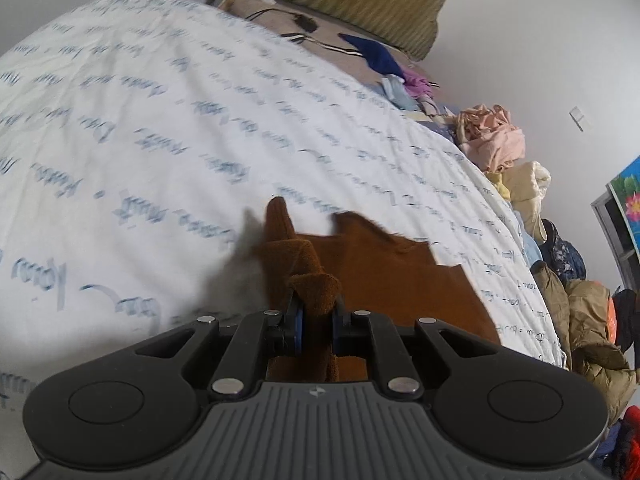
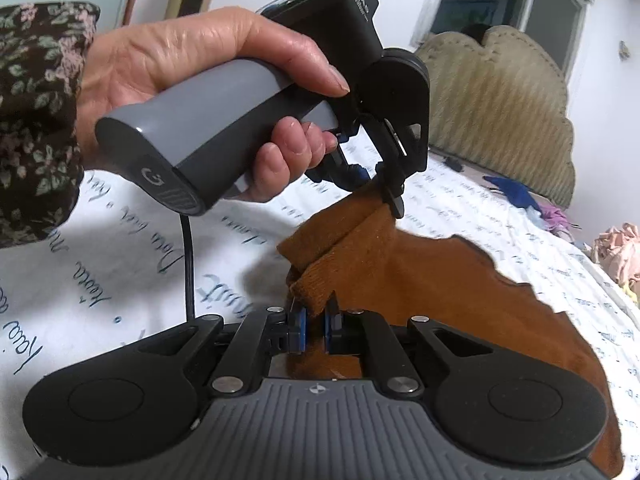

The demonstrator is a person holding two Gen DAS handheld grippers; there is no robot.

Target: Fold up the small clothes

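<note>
Brown knit garment lies partly spread on the script-printed bedsheet, its near edge lifted. Left gripper and right gripper are each clamped on a bunched corner of that edge. The fold looks just begun; next, both corners likely need carrying together across the cloth.

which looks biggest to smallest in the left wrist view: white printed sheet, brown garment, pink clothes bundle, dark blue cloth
1. white printed sheet
2. brown garment, though it lies nearest the camera
3. pink clothes bundle
4. dark blue cloth, farthest away, so its true size is unsure
</note>
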